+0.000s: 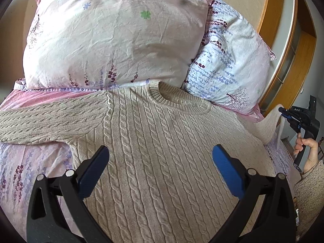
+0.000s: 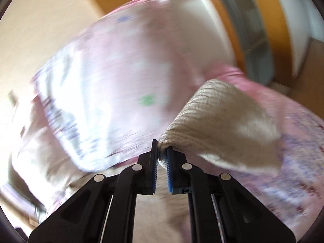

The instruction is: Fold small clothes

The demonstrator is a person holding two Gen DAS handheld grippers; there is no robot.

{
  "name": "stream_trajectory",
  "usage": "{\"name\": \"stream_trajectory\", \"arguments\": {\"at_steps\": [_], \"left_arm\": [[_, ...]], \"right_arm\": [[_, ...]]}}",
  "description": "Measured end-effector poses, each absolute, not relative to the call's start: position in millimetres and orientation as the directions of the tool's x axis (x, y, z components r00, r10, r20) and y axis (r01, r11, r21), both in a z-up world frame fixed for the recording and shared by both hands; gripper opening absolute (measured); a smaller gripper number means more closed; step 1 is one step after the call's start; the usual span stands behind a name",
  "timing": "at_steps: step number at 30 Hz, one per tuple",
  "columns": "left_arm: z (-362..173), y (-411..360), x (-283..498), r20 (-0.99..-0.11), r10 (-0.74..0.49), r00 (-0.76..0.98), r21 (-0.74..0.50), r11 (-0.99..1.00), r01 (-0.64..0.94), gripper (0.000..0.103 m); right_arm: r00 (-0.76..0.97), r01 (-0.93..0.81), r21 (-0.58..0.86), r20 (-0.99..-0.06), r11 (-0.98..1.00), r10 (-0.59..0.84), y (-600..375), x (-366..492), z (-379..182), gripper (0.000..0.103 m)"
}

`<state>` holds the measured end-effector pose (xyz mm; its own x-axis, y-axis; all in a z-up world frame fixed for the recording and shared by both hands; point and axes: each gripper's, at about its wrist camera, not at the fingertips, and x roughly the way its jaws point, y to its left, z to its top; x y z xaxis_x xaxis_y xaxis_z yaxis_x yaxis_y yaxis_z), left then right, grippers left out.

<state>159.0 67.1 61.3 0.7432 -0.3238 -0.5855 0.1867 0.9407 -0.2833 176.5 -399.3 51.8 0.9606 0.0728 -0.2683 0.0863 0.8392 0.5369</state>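
Note:
A beige cable-knit sweater (image 1: pixel 162 145) lies flat, front up, on the bed, collar toward the pillows. Its left sleeve (image 1: pixel 44 121) stretches out to the left. My left gripper (image 1: pixel 161 160) is open and empty, hovering over the sweater's chest. My right gripper (image 1: pixel 283 111) is at the bed's right edge, shut on the right sleeve (image 1: pixel 267 123) and lifting it off the bed. In the blurred right wrist view the right gripper (image 2: pixel 162 154) pinches the sleeve end (image 2: pixel 218 125) between its blue pads.
Two floral pillows (image 1: pixel 113 36) (image 1: pixel 228 60) lean at the head of the bed behind the collar. A pink floral sheet (image 1: pixel 24 170) covers the bed. A wooden frame (image 1: pixel 283 40) stands at the right.

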Motion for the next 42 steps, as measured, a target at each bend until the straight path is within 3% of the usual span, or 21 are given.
{"name": "stream_trajectory", "arguments": {"at_steps": [2,5,8,11,13,15,16,20,22,25,28,32,37,42], "left_arm": [[61.4,66.1,158.1,-0.581,-0.326,0.745,-0.283,0.94,0.19,0.101],[61.7,63.5,157.3,-0.578,-0.33,0.746,-0.282,0.939,0.197,0.101],[63.1,62.4,157.5,-0.577,-0.34,0.743,-0.285,0.936,0.207,0.101],[65.6,61.4,156.7,-0.571,-0.352,0.742,-0.283,0.933,0.225,0.101],[65.7,60.4,158.3,-0.569,-0.362,0.738,-0.283,0.929,0.238,0.101],[64.8,58.0,163.5,-0.575,-0.388,0.72,-0.301,0.919,0.254,0.101],[64.1,56.8,167.2,-0.578,-0.404,0.709,-0.317,0.912,0.261,0.101],[58.2,51.4,185.3,-0.586,-0.478,0.655,-0.402,0.873,0.277,0.101],[52.6,49.8,193.7,-0.588,-0.507,0.631,-0.444,0.854,0.272,0.101],[46.0,50.5,203.6,-0.601,-0.52,0.607,-0.48,0.842,0.246,0.101],[44.9,53.6,207.2,-0.604,-0.515,0.609,-0.481,0.844,0.237,0.101],[45.2,62.5,209.8,-0.602,-0.502,0.621,-0.476,0.85,0.226,0.099],[38.6,82.5,220.8,-0.566,-0.557,0.608,-0.589,0.789,0.173,0.091],[26.6,94.1,230.7,-0.532,-0.619,0.578,-0.7,0.706,0.111,0.084]], "right_arm": [[0.94,-0.016,0.507,-0.285,0.862,0.185,-358.2,187.7,48.3,0.008],[0.871,-0.094,0.468,-0.389,0.879,0.3,-305.5,211.3,22.3,0.008],[0.787,-0.073,0.453,-0.522,0.889,0.33,-276.3,238.4,-15.2,0.009],[0.748,-0.04,0.53,-0.546,0.847,0.377,-282.8,243.8,-31.0,0.015],[0.751,-0.022,0.604,-0.516,0.797,0.412,-297.6,240.4,-28.9,0.041],[0.776,0.006,0.68,-0.466,0.734,0.425,-316.4,232.9,-22.2,0.056],[0.79,0.026,0.698,-0.453,0.715,0.414,-326.6,231.4,-17.9,0.057],[0.838,0.119,0.768,-0.417,0.629,0.351,-368.6,220.9,-19.6,0.056],[0.85,0.158,0.789,-0.415,0.594,0.325,-386.3,218.2,-23.7,0.039],[0.857,0.217,0.782,-0.439,0.585,0.269,-399.9,216.7,-25.2,0.03],[0.855,0.286,0.713,-0.491,0.639,0.165,-400.6,217.1,-20.1,0.015],[0.888,0.259,0.508,-0.461,0.821,0.005,-367.9,216.8,12.4,0.009],[0.917,-0.029,0.433,-0.347,0.901,0.196,-284.8,223.8,44.7,0.009],[0.823,-0.221,0.382,-0.421,0.898,0.382,-199.6,246.1,24.6,0.009]]}}
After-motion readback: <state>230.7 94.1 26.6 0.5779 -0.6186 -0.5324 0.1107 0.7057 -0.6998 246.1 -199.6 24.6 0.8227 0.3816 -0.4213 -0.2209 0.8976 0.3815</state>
